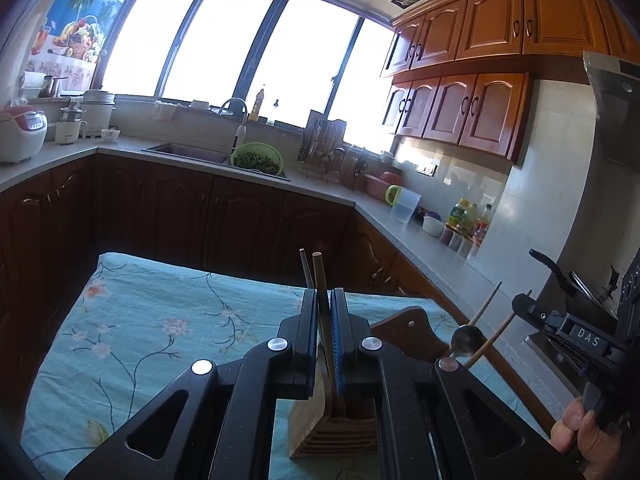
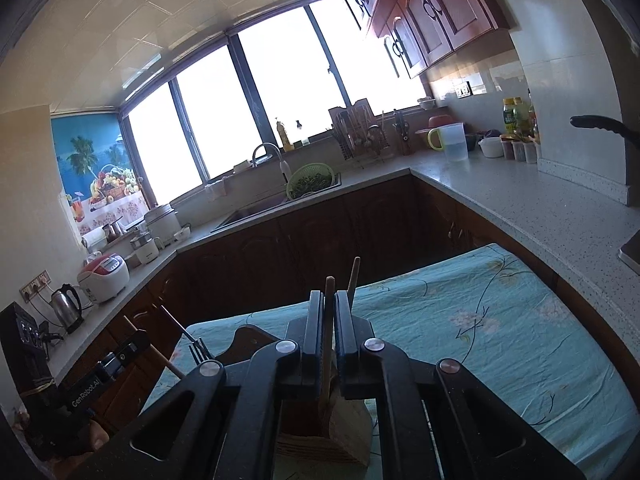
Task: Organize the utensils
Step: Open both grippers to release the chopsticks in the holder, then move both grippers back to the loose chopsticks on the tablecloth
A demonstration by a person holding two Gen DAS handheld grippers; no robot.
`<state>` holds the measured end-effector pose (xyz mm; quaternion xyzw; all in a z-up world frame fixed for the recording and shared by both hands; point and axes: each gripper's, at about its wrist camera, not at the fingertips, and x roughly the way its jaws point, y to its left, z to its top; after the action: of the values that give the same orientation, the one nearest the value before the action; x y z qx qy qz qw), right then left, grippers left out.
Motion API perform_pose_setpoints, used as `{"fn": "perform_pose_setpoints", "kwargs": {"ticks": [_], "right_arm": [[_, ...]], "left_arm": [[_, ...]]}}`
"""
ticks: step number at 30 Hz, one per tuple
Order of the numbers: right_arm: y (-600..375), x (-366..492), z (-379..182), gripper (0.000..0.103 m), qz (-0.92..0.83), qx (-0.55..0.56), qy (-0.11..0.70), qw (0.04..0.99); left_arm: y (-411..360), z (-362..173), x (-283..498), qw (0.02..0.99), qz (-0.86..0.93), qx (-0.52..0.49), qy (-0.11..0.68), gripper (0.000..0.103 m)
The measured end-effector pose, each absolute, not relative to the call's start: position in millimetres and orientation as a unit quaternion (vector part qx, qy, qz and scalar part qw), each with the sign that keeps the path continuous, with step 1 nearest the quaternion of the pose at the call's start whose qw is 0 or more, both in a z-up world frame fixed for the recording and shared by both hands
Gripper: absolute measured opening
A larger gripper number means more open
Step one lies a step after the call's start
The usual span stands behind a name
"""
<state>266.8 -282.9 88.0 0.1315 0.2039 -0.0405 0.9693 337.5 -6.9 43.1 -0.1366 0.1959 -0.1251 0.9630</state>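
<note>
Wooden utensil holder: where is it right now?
The wooden utensil holder stands on the floral tablecloth just below both grippers. In each wrist view it sits at bottom centre, under the closed fingers and the utensils they hold.

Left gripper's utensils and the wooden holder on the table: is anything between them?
Nothing visible. The left gripper grips the wooden-handled utensils directly over the holder, whose slots look open. The right gripper and its spoon are off to the side, apart.
</note>
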Motion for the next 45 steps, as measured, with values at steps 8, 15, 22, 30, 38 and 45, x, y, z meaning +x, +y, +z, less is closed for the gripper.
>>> {"fn": "perform_pose_setpoints", "kwargs": {"ticks": [8,15,22,30,38,45], "right_arm": [[-287,270,80,0.005,-0.040,0.140,0.208,0.967],[-292,265,79,0.013,-0.032,0.158,0.208,0.965],[-298,232,101,0.075,-0.023,0.175,0.162,0.971],[-296,179,105,0.099,-0.013,0.184,0.147,0.972],[-286,139,83,0.099,-0.009,0.183,0.187,0.965],[-285,106,57,0.099,-0.017,0.188,0.229,0.955]], "left_arm": [[-7,51,344,0.962,-0.125,-0.134,0.203,0.005],[-2,49,344,0.958,-0.131,-0.132,0.218,0.016],[10,58,319,0.963,-0.115,-0.139,0.202,0.049],[24,49,262,0.962,-0.099,-0.145,0.210,0.070],[33,40,206,0.957,-0.092,-0.138,0.236,0.074],[41,31,166,0.949,-0.088,-0.147,0.264,0.075]]}}
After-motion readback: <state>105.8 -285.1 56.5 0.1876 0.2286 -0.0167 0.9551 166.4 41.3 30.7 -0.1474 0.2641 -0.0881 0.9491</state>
